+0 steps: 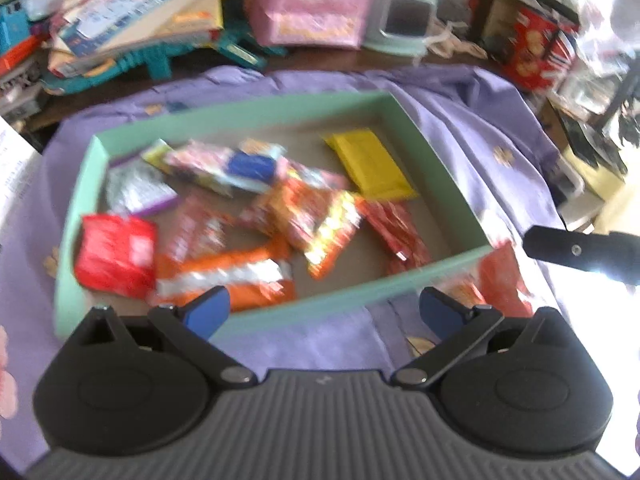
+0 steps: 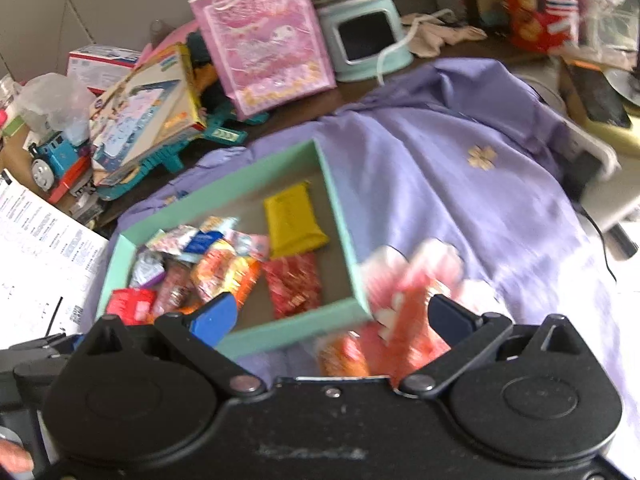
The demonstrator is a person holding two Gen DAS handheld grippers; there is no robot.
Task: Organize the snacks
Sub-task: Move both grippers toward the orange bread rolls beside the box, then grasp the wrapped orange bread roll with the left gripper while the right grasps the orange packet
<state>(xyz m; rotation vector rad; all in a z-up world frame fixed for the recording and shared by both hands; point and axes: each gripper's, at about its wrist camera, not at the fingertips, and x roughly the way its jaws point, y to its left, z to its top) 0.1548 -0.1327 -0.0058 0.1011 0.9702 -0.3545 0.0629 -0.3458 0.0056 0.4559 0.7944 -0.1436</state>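
A shallow mint-green box (image 1: 280, 110) (image 2: 344, 216) lies on a purple cloth (image 1: 460, 120) (image 2: 460, 184) and holds several snack packets, among them a yellow packet (image 1: 372, 166) (image 2: 294, 220), a red packet (image 1: 116, 254) and an orange packet (image 1: 240, 276). My left gripper (image 1: 323, 311) is open and empty above the box's near wall. My right gripper (image 2: 332, 314) is open, just over the box's near right corner. A red-orange snack packet (image 2: 404, 320) (image 1: 500, 276) lies on the cloth outside that corner, between the right gripper's fingers, blurred. A finger of the right gripper (image 1: 576, 250) shows in the left wrist view.
Clutter rings the far side: a pink gift bag (image 2: 264, 40), a toy box (image 2: 148, 104), a blue toy train (image 2: 52, 160), a mint device (image 2: 364, 40) and a red biscuit tin (image 2: 536, 4). Printed paper (image 2: 40, 248) lies at the left.
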